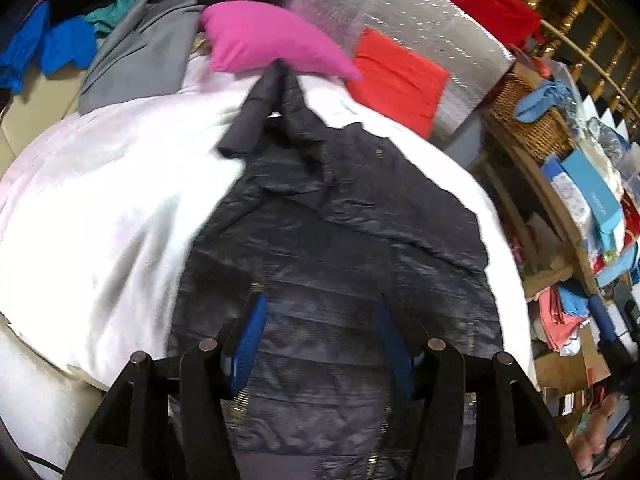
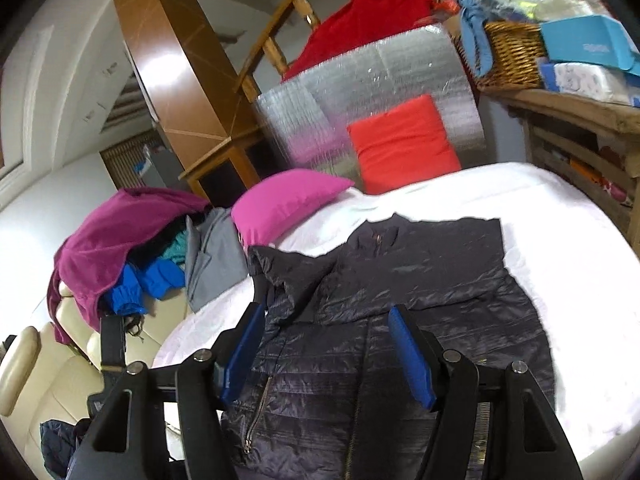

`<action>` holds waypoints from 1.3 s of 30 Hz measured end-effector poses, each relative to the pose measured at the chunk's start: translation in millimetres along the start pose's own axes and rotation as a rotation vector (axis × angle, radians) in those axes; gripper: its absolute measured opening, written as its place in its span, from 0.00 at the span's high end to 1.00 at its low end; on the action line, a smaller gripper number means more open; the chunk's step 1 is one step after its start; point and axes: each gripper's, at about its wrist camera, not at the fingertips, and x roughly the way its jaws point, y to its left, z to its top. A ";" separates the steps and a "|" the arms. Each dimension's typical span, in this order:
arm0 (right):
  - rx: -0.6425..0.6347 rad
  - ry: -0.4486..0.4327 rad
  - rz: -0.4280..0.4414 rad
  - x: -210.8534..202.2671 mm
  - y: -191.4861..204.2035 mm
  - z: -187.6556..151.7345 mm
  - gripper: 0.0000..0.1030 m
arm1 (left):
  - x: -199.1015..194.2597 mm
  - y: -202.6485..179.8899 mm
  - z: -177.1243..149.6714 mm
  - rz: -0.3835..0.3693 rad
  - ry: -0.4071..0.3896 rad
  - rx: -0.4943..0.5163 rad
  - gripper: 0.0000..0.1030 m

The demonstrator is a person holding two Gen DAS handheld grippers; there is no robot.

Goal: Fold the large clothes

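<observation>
Fold is underway, not finished. The jacket [image 2: 400,320] lies on the white sheet [image 2: 560,208], zip side up, taking the near and middle part of the bed. One sleeve [image 1: 256,116] is already brought in toward the collar on the far left side, ending just short of the pink pillow [image 1: 264,40]; the far right shoulder looks squared off, so I judge the sleeves are mostly tucked. Left to do, I'd say: fold the body over in half or thirds and flatten it. My left gripper [image 1: 320,332] hangs over the lower body of the jacket with the blue pads spread and nothing pinched between them. My right gripper [image 2: 328,344] is likewise apart, above the chest and zip, holding nothing. Jacket looks dark navy, quilted in horizontal bands, shiny and slippery, puffy, with gold zip teeth running down the near centre; fabric wrinkled around the collar. It'll likely spring back after folding.
</observation>
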 end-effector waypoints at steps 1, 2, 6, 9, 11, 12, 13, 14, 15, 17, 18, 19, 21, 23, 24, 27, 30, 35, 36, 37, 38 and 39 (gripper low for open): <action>-0.002 0.007 -0.004 8.6 5.8 -1.1 0.34 | 1.3 5.1 1.8 0.013 0.000 0.001 0.44; -0.007 0.014 -0.007 14.3 9.8 -2.9 0.34 | 2.6 10.0 4.4 0.029 -0.003 0.001 0.44; -0.042 0.046 -0.033 42.4 19.4 -8.8 0.34 | 6.0 26.8 17.6 0.105 -0.044 -0.008 0.43; -0.051 0.066 -0.039 61.7 16.7 -10.9 0.34 | 14.2 33.8 26.1 0.142 -0.060 -0.029 0.39; -0.043 0.081 -0.037 80.1 8.8 -10.7 0.34 | 22.4 38.2 31.4 0.149 -0.064 -0.053 0.38; -0.043 0.085 -0.042 86.2 5.5 -10.5 0.34 | 28.9 40.5 33.3 0.152 -0.068 -0.074 0.38; -0.041 0.090 -0.048 96.1 -1.7 -10.7 0.34 | 33.2 42.3 34.1 0.151 -0.068 -0.085 0.38; -0.035 0.093 -0.047 102.2 -7.2 -10.9 0.34 | 39.6 44.1 35.7 0.148 -0.066 -0.096 0.38; -0.026 0.094 -0.042 108.2 -15.0 -11.5 0.34 | 46.0 46.1 37.8 0.143 -0.063 -0.104 0.38; -0.020 0.084 -0.041 117.6 -27.0 -12.9 0.34 | 56.2 48.9 42.3 0.141 -0.058 -0.125 0.38; -0.020 0.077 -0.041 122.7 -33.3 -14.4 0.34 | 61.8 50.7 46.4 0.144 -0.053 -0.139 0.38; -0.017 0.074 -0.041 126.9 -38.2 -15.2 0.34 | 67.1 52.5 51.5 0.141 -0.049 -0.156 0.38; 0.008 0.070 -0.033 139.0 -52.8 -16.9 0.34 | 74.6 55.9 62.2 0.119 -0.044 -0.193 0.38; 0.043 0.066 -0.018 147.6 -64.6 -18.8 0.34 | 82.5 61.6 76.2 0.083 -0.032 -0.246 0.37; 0.060 0.068 -0.009 151.7 -70.5 -19.6 0.34 | 85.8 64.4 83.3 0.070 -0.026 -0.268 0.37; 0.101 0.076 0.016 160.4 -87.0 -21.2 0.34 | 92.2 74.1 101.1 0.020 -0.022 -0.338 0.37; 0.175 0.095 0.047 166.6 -99.6 -16.7 0.34 | 98.7 86.4 114.4 -0.041 -0.031 -0.455 0.35; 0.233 0.090 0.078 166.0 -109.4 -10.3 0.34 | 112.8 99.7 138.0 -0.118 -0.065 -0.616 0.33; 0.237 0.088 0.078 165.5 -110.1 -9.9 0.34 | 115.7 100.4 145.1 -0.116 -0.074 -0.630 0.33; 0.243 0.083 0.078 164.1 -112.0 -8.9 0.34 | 118.4 101.0 152.8 -0.103 -0.083 -0.633 0.33; 0.248 0.080 0.078 163.0 -113.3 -8.4 0.34 | 121.8 100.4 159.5 -0.083 -0.090 -0.630 0.33; 0.255 0.077 0.080 161.8 -114.6 -8.0 0.34 | 126.6 99.9 167.5 -0.056 -0.095 -0.630 0.32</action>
